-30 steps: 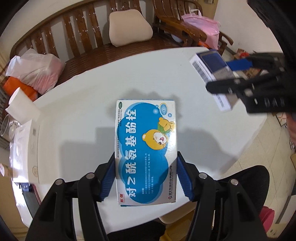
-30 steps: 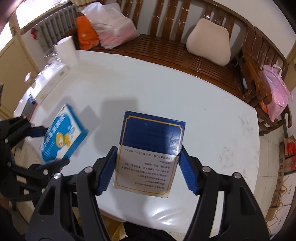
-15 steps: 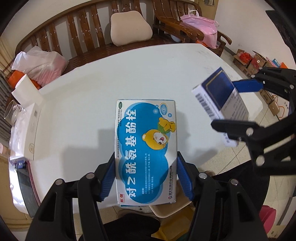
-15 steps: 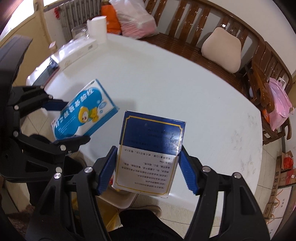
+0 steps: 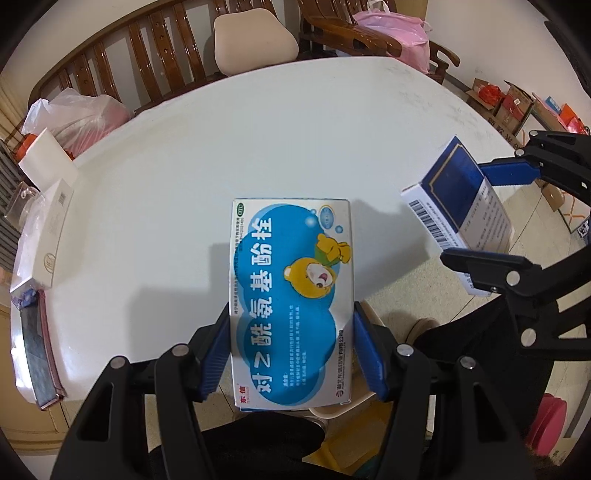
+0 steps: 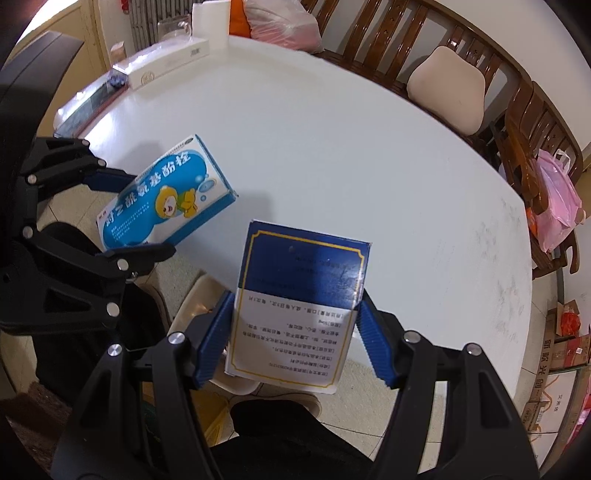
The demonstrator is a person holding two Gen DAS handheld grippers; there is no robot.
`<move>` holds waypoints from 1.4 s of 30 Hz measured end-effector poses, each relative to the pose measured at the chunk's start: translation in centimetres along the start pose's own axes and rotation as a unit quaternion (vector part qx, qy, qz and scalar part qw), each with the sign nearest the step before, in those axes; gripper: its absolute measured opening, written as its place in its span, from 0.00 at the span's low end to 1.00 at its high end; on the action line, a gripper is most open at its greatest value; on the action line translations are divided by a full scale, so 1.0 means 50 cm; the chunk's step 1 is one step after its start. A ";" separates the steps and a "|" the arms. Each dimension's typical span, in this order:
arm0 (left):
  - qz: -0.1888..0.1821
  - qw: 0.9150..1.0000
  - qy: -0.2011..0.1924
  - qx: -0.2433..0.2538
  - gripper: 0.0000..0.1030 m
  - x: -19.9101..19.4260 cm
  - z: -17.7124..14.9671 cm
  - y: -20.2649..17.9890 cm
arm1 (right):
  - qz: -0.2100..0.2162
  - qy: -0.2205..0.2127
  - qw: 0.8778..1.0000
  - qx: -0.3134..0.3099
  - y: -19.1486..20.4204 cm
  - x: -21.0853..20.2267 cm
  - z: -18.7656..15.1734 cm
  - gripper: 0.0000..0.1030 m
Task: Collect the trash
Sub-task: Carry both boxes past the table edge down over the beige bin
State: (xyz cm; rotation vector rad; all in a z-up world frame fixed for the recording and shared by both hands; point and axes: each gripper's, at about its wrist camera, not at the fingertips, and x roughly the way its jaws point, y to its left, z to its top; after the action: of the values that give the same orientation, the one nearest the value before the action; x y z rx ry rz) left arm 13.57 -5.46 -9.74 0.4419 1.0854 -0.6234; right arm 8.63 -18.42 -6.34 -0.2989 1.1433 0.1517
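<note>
We hold two medicine cartons in the air above the near edge of the round white surface [image 5: 280, 140]. The light blue box with the cartoon bear [image 5: 291, 302] sits pinched by its long sides between the blue fingers [image 5: 214, 354] of our left gripper [image 5: 291, 350], its printed face toward the camera and its far end reaching out over the surface. In the right wrist view the same box [image 6: 162, 195] hangs tilted at the left, past the near-left edge of the surface. The dark blue and white box with a gold border [image 6: 299, 310] is clamped the same way between the fingers [image 6: 373, 343] of our right gripper [image 6: 295, 347]; from the left wrist camera it [image 5: 458, 199] shows beside the near-right edge of the surface, barcode side facing us, with the right gripper [image 5: 491, 214] closed around it. The two boxes are apart and do not touch.

Below them, off the surface's edge, a pale stool seat [image 6: 207, 306] and tiled floor [image 5: 424, 280] show. Along the far-left edge of the surface lie a long white carton [image 5: 51, 236] and a dark flat book [image 5: 37, 350]. Behind the surface stands a wooden bench [image 5: 155, 62] with a beige cushion [image 5: 255, 44] and a pink plastic bag [image 5: 391, 26]. Cardboard boxes [image 5: 509, 107] sit on the floor at the right.
</note>
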 end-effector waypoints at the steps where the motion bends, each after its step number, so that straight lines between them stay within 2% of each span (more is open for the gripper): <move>1: -0.005 1.000 0.004 0.001 0.58 0.007 -0.009 -0.004 | 0.003 0.003 1.000 0.000 0.004 0.006 -0.007 0.62; 13: -0.032 0.999 0.025 0.004 0.57 0.082 -0.099 -0.041 | 0.007 0.027 1.000 -0.011 0.062 0.077 -0.068 0.62; 20: -0.056 0.998 0.025 -0.010 0.57 0.091 -0.148 -0.046 | 0.016 0.036 0.999 -0.012 0.084 0.105 -0.076 0.62; 32: -0.069 0.996 0.049 -0.018 0.57 0.144 -0.187 -0.050 | 0.036 0.055 0.998 -0.007 0.099 0.169 -0.091 0.62; 42: -0.085 0.994 0.073 -0.019 0.57 0.225 -0.215 -0.060 | 0.044 0.072 0.996 0.002 0.129 0.257 -0.139 0.62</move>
State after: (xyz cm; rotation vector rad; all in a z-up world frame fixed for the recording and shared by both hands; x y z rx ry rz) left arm 8.00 -3.93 -24.49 0.3684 1.2810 -0.7281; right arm 6.13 -14.88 -21.72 -0.2595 1.3005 0.2078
